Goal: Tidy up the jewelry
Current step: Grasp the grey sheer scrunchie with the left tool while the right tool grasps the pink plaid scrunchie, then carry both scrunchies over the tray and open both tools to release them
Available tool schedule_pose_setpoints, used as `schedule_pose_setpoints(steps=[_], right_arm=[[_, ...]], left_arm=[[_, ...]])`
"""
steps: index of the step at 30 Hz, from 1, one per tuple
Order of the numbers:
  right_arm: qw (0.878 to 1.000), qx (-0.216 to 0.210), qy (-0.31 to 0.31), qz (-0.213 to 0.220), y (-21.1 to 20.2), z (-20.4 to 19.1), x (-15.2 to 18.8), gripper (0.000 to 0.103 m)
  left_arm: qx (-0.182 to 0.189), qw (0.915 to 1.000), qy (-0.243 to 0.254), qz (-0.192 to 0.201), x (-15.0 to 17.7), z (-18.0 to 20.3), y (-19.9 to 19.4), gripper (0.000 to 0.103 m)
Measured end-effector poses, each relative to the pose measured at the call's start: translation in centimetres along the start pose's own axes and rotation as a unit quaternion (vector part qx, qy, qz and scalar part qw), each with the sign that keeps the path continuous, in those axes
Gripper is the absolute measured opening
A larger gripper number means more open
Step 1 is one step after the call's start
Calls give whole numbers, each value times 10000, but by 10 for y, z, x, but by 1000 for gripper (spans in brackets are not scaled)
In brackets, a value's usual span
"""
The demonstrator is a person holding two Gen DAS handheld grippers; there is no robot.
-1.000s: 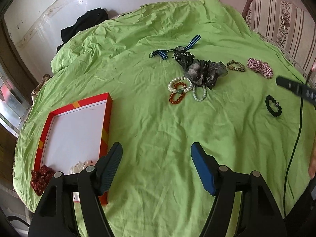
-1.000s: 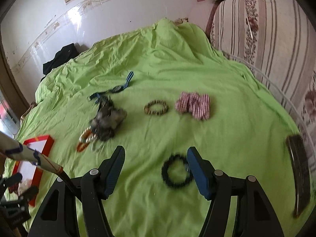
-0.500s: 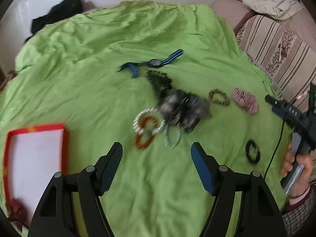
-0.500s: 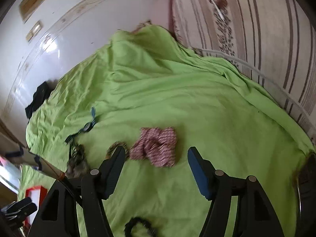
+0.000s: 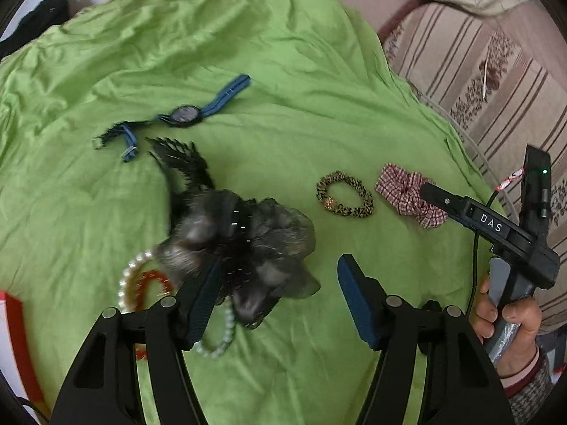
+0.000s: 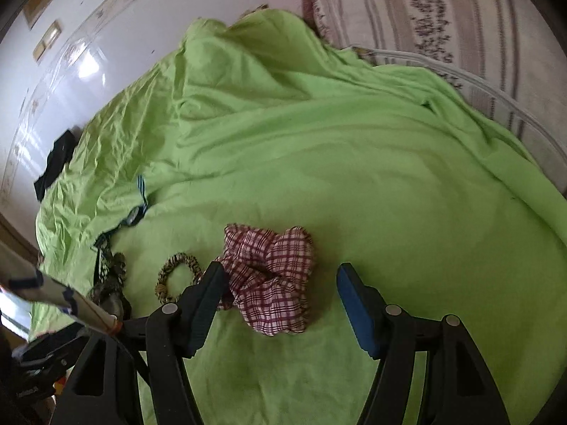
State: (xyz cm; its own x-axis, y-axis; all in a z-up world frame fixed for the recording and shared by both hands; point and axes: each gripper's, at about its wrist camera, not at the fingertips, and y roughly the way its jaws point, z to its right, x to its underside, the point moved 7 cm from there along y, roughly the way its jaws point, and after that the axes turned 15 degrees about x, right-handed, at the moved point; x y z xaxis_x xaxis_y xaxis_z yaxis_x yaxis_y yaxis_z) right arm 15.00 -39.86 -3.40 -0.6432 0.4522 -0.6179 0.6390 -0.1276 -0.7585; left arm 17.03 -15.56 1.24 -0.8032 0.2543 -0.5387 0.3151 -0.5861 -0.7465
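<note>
Rumpled lime-green bedsheet [image 5: 290, 71] strewn with jewelry, striped floral cushion [image 6: 443, 17] behind, glossy white wall [image 6: 88, 53], left gripper [image 5: 280, 294] closing over grey scrunchie [image 5: 248, 241] ungripped, right gripper [image 6: 280, 294] released around plaid scrunchie [image 6: 273, 272]

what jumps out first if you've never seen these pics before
The bright green wrinkled bedsheet fills both views, with accessories scattered across it. In the left wrist view, the dark grey gauzy scrunchie pile sits between the closing fingers of the left gripper, over a white pearl bead bracelet. In the right wrist view, the red and white checked fabric scrunchie lies between the open fingers of the right gripper, a leopard-print hair tie beside it.
</note>
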Motion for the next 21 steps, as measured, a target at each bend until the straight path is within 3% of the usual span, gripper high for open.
schedule_pose_setpoints(steps=[2, 4, 5, 6, 9, 15, 21], right_arm=[[9999, 52, -109, 20, 3, -3, 2, 71], [9999, 39, -141, 34, 4, -5, 1, 63], [9999, 32, -164, 25, 4, -5, 2, 43], [9998, 19, -210, -18, 6, -7, 3, 24], [9997, 17, -256, -42, 4, -8, 2, 14], [9993, -172, -166, 289, -31, -14, -11, 12], [9974, -418, -220, 552, -75, -34, -6, 12]], left_arm=[[-187, 9998, 32, -104, 1, -3, 10, 66], [-402, 9990, 108, -181, 2, -5, 17, 63], [-624, 9977, 153, -230, 2, -7, 20, 39], [-712, 9970, 149, -264, 3, -9, 21, 8], [-566, 9983, -66, -118, 2, -12, 9, 9], [-172, 9990, -171, 367, 3, 2, -56, 9], [95, 9965, -418, 712, 27, 0, -140, 9]])
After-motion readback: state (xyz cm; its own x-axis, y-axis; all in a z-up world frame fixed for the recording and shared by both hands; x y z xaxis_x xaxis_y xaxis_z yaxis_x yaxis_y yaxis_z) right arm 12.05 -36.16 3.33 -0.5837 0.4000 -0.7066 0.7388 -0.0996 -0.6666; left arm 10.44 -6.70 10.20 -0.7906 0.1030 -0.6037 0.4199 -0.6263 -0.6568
